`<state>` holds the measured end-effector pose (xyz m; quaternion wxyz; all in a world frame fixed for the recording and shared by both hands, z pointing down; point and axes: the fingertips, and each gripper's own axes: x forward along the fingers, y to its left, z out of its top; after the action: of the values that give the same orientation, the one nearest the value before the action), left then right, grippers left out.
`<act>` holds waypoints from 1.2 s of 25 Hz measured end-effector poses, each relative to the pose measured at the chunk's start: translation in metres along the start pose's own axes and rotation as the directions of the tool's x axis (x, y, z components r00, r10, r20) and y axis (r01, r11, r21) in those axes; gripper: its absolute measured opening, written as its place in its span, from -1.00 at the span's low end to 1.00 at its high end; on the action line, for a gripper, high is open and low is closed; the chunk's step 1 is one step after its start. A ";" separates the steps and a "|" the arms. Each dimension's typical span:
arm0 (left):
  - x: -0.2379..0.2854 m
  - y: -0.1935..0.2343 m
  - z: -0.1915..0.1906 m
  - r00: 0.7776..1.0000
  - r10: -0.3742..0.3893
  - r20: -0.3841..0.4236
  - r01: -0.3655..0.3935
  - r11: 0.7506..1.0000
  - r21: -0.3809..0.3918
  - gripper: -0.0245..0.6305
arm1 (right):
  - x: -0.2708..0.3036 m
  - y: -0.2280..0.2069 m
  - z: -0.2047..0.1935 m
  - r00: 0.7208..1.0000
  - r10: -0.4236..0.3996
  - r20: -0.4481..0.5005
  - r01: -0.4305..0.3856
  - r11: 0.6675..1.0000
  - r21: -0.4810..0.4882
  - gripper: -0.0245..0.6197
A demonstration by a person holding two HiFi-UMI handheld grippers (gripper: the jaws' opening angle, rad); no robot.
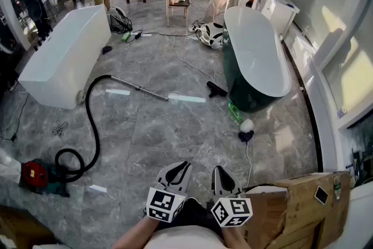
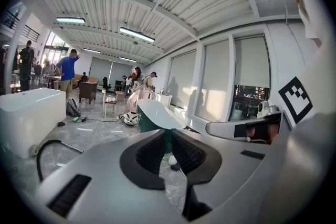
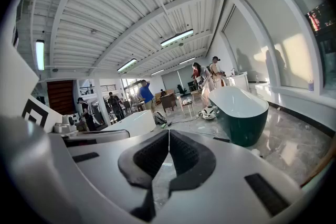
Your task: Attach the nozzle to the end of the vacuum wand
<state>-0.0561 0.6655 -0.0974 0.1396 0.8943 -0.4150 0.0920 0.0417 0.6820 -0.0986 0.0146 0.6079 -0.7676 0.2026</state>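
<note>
Both grippers are held low and close to the person, side by side, above the grey stone floor [image 1: 175,137]. The left gripper [image 1: 182,166] has its jaws a little apart, with only a narrow slit between the pads, and nothing is in this slit. The right gripper [image 1: 220,173] is closed, its pads meet along one thin line, and it holds nothing.

The vacuum wand [image 1: 137,87] is a thin metal tube that lies flat on the floor, far ahead of the left gripper and somewhat to its left. Its far-left end joins the black hose [image 1: 88,119], which bends back in a loop to the red vacuum body [image 1: 34,175], well to the left of the left gripper. The free end of the wand points to the right and lies just beside a pale strip [image 1: 187,98] on the floor.

The black nozzle [image 1: 217,89] lies on the floor far ahead of the right gripper, close to the foot of the dark green bathtub [image 1: 239,87]. It is apart from the free end of the wand and is not joined to it; the pale strip lies between the two.

Nearer, ahead and a little to the right of the right gripper, a green bottle [image 1: 234,112] and a small white ball [image 1: 247,125] lie on the floor. A cardboard box [image 1: 303,207] stands just to the right of the right gripper. A white bathtub [image 1: 61,58] stands far ahead on the left, beyond the hose. Several people stand at the far end of the room.
</note>
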 end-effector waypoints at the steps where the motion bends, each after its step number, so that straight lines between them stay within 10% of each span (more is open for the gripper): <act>1: 0.001 0.003 0.000 1.000 0.003 0.001 -0.003 1.000 -0.002 -0.79 | 0.001 0.000 0.002 1.000 0.000 0.003 0.000 1.000 -0.004 -0.86; 30: -0.002 0.050 -0.010 1.000 -0.016 -0.013 0.016 1.000 -0.026 -0.79 | 0.030 0.016 -0.008 0.999 -0.027 0.040 0.025 0.998 0.052 -0.86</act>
<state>-0.0967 0.6397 -0.0796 0.1547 0.8951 -0.4080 0.0916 0.0172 0.6593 -0.0881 -0.0138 0.6219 -0.7543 0.2098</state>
